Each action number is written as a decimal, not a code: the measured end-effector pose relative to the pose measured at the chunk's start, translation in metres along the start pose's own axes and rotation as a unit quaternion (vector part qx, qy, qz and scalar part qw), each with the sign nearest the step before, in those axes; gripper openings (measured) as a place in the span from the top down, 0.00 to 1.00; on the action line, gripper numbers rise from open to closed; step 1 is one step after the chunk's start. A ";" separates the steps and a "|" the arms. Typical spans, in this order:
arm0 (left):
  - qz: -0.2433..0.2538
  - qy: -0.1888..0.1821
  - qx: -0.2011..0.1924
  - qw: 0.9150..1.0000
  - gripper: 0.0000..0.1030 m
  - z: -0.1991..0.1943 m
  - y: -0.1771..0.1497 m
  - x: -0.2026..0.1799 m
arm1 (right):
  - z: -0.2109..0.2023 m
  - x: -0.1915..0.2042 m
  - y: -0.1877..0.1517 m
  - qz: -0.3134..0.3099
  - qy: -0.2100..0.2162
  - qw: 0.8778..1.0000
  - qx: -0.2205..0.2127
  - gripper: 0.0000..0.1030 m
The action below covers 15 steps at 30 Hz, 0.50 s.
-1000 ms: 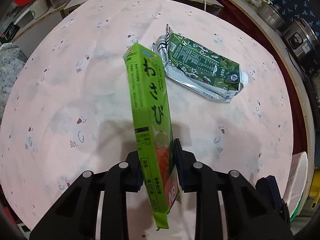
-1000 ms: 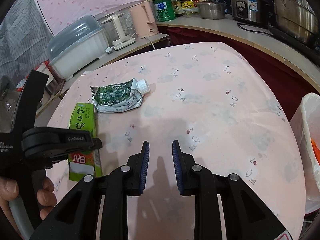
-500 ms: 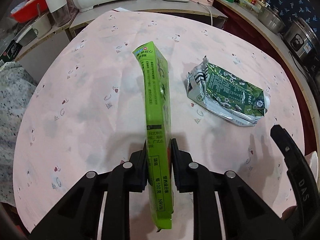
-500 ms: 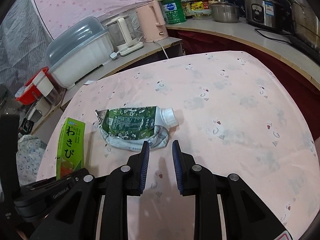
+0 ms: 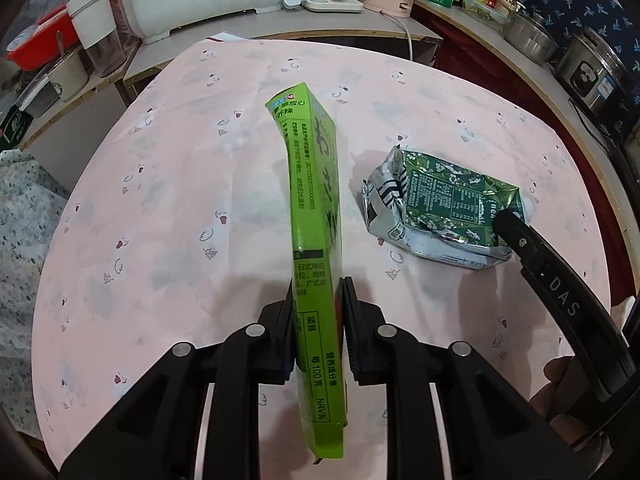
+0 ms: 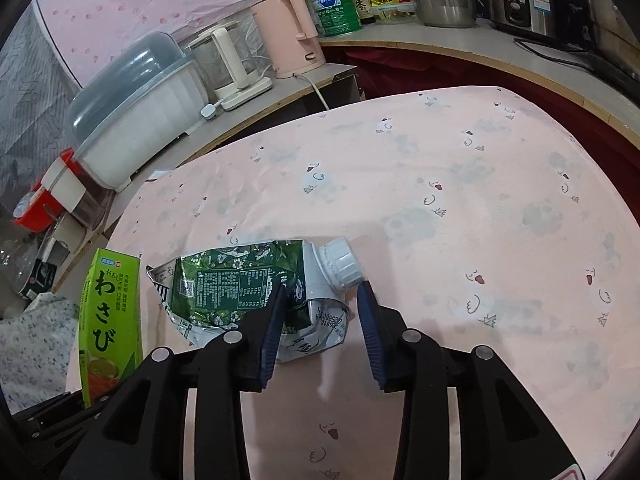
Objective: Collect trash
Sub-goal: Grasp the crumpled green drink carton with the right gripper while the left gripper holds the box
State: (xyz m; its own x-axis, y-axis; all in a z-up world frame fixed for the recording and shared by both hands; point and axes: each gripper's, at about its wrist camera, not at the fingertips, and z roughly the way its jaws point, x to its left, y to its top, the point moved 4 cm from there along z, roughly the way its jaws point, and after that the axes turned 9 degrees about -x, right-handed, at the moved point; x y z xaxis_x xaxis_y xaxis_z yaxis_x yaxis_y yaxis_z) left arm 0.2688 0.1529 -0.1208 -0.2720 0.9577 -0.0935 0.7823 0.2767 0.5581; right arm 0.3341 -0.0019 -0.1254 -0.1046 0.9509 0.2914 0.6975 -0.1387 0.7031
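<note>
My left gripper [image 5: 317, 300] is shut on a long green wasabi box [image 5: 316, 216] and holds it edge-up above the pink table [image 5: 160, 208]. The box also shows at the left of the right wrist view [image 6: 110, 324]. A crushed green and silver drink carton [image 5: 444, 208] with a white screw cap lies on the table to the right of the box. My right gripper [image 6: 322, 312] is open, its jaws standing either side of the carton's [image 6: 240, 284] cap end, close above it. Its black finger shows over the carton in the left wrist view [image 5: 536, 252].
A counter behind the table holds a covered white dish rack [image 6: 136, 120], a white kettle [image 6: 232, 64], a pink kettle [image 6: 292, 32], a green tin [image 6: 332, 8] and steel pots [image 6: 444, 8]. A red tub [image 6: 36, 208] sits at the far left.
My right gripper has opened wider and moved down and left onto the carton's cap end. My left gripper has lifted the wasabi box and drawn back a little.
</note>
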 end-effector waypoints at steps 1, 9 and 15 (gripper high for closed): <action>0.001 -0.001 0.000 1.000 0.81 0.000 0.000 -0.001 | 0.000 0.000 0.000 0.002 0.003 1.000 0.000 0.71; 0.012 -0.012 -0.008 1.000 0.81 -0.013 0.000 -0.013 | -0.022 -0.002 0.002 -0.005 -0.004 1.000 -0.023 0.71; 0.026 -0.024 -0.025 0.999 0.81 -0.038 -0.002 -0.030 | -0.057 -0.017 0.013 0.007 -0.016 0.998 -0.056 0.71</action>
State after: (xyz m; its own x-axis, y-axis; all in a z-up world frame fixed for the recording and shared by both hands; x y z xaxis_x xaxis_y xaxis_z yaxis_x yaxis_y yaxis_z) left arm 0.2543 0.1203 -0.0879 -0.2039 0.9736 -0.1029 0.7658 0.2241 0.6028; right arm 0.3046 -0.0356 -0.0841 -0.0722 0.9568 0.2815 0.6150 -0.1796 0.7678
